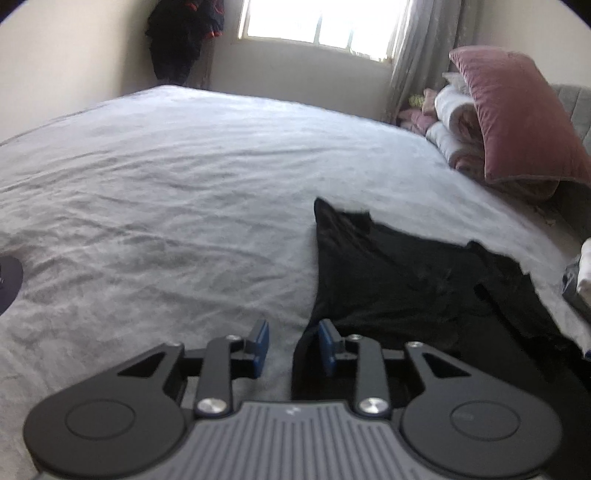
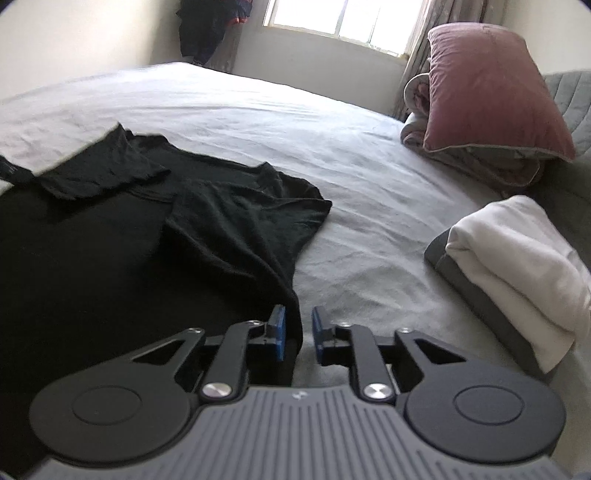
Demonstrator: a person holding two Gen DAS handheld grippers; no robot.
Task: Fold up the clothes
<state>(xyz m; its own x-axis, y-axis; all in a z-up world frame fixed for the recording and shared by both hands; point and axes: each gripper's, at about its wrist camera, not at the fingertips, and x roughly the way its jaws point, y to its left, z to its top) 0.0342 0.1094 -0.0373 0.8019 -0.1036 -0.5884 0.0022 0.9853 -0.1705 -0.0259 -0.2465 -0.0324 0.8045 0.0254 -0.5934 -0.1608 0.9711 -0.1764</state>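
A black T-shirt [image 2: 110, 240] lies spread on the grey bed sheet [image 2: 351, 155], with both sleeves lying on the sheet at its far end. It also shows in the left wrist view [image 1: 406, 280]. My left gripper [image 1: 293, 345] is open at the shirt's left bottom edge, the hem reaching between the blue pads. My right gripper [image 2: 298, 332] is open at the shirt's right bottom edge, with the hem between its pads. Neither is closed on the cloth.
A folded white garment [image 2: 517, 266] lies on a folded grey one [image 2: 480, 306] at the right. A pink pillow [image 2: 491, 88] leans on rolled blankets [image 2: 417, 96] by the grey headboard [image 2: 569, 92]. Dark clothes [image 2: 207, 26] hang in the far corner beside the window [image 2: 340, 18].
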